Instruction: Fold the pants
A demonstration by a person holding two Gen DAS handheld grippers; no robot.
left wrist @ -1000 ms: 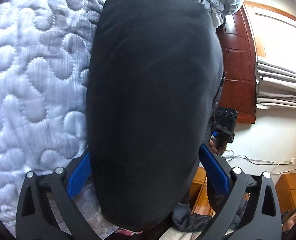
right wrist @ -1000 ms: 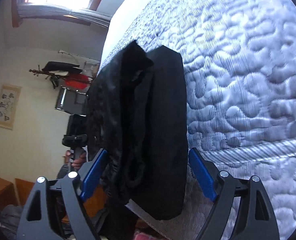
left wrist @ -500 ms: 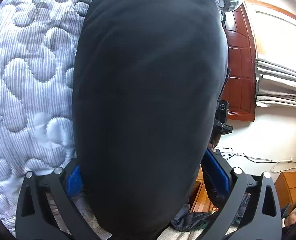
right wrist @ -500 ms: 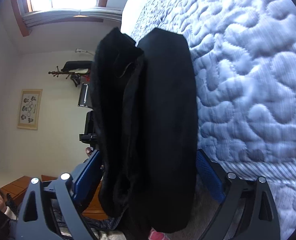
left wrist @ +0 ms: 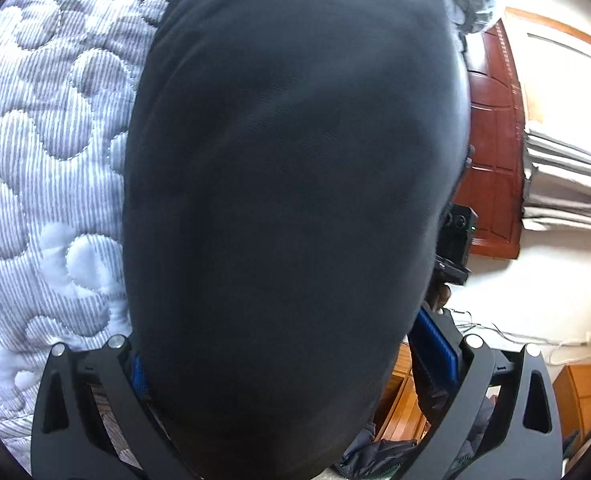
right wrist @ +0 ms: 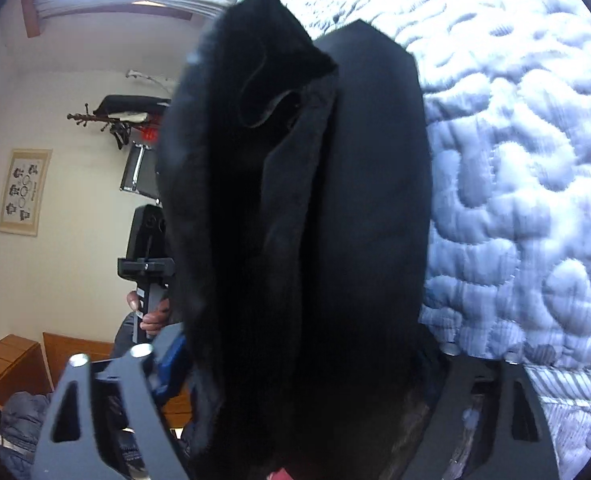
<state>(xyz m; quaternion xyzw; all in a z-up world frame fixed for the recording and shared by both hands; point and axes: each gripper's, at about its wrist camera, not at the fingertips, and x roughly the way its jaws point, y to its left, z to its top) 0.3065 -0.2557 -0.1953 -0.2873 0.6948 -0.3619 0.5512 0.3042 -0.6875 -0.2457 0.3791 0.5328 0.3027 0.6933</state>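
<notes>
Right wrist view: the folded pants [right wrist: 335,220] lie lengthwise between the closing fingers of the right gripper [right wrist: 307,364], on the bed [right wrist: 515,160]; left gripper [left wrist: 295,360] likewise straddles them, spread.

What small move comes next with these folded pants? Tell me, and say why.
Probably finish closing the right gripper on the folded black pants: its jaws are closing with the thick bundle between them, at the quilted bed's edge, and the left gripper straddles the other end.

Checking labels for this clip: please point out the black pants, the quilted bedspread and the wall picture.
black pants [left wrist: 295,200]: left wrist view, smooth folded face.
quilted bedspread [right wrist: 515,160]: right wrist view, bare stitched area.
wall picture [right wrist: 24,192]: right wrist view, centre.
</notes>
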